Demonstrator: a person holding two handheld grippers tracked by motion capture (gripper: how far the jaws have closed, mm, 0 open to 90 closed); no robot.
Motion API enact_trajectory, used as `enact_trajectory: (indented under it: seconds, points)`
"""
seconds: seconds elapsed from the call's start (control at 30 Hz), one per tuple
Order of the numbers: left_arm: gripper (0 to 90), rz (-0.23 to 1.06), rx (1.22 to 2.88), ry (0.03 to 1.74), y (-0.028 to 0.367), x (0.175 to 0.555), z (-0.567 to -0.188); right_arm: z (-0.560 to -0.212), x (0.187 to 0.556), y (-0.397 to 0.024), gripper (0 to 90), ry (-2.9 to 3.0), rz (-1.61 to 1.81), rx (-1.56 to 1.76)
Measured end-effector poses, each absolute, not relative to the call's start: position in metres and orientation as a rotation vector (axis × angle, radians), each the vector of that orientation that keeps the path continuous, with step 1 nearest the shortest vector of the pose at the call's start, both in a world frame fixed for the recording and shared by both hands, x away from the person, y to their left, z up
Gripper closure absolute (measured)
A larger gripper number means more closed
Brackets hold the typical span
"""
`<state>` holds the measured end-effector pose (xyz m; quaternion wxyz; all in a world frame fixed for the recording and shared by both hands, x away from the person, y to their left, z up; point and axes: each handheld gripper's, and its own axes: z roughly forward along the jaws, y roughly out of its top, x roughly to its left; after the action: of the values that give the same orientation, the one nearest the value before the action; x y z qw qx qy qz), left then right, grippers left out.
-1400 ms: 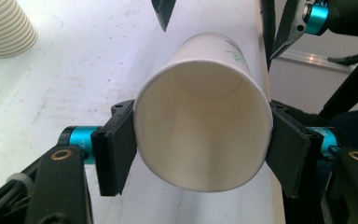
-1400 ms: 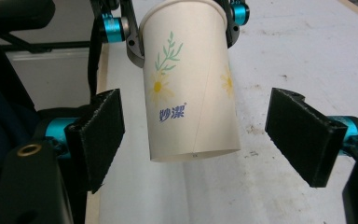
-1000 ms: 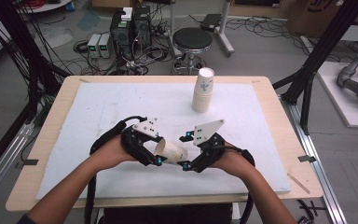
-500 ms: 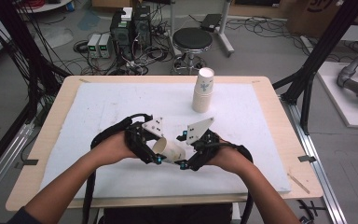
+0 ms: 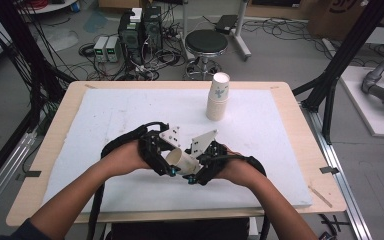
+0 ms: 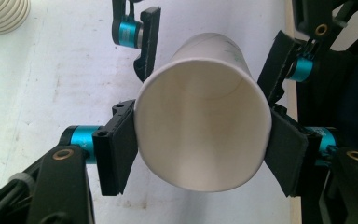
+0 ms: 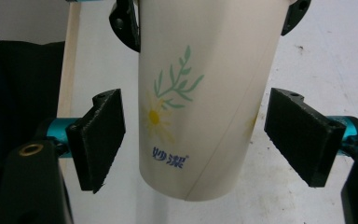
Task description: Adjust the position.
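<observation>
A white paper cup (image 5: 182, 161) with a printed flower lies level above the table between both hands. My left gripper (image 6: 200, 149) is shut on the cup (image 6: 200, 130) near its open rim, with a pad pressed on each side. My right gripper (image 7: 205, 140) faces it from the cup's base end. Its jaws stand on either side of the cup (image 7: 205, 93), and a gap shows at each pad (image 7: 100, 140). Those jaws have just been closing on the cup between them. In the high view the left gripper (image 5: 166, 162) and the right gripper (image 5: 195, 170) almost meet.
A stack of paper cups (image 5: 218, 97) stands upright at the far middle of the white mat (image 5: 130, 115); its base is at the top left of the left gripper view (image 6: 2, 14). A stool (image 5: 206, 42) and cables lie beyond the wooden table.
The two hands have drawn slightly closer together around the cup. The cup stays held in the left gripper at the same place.
</observation>
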<state>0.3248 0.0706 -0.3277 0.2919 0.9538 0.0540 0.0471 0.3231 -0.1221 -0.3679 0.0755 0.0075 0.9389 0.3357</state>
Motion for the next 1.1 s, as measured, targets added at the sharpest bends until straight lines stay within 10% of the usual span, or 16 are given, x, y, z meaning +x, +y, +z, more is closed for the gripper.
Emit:
enact_trajectory:
  seconds: [1.1]
  points:
    - [19.3, 0.102, 2.369, 0.115, 0.087, 0.324, -0.334, -0.374, 0.326, -0.129, 35.8, 2.855, 1.033, 0.051]
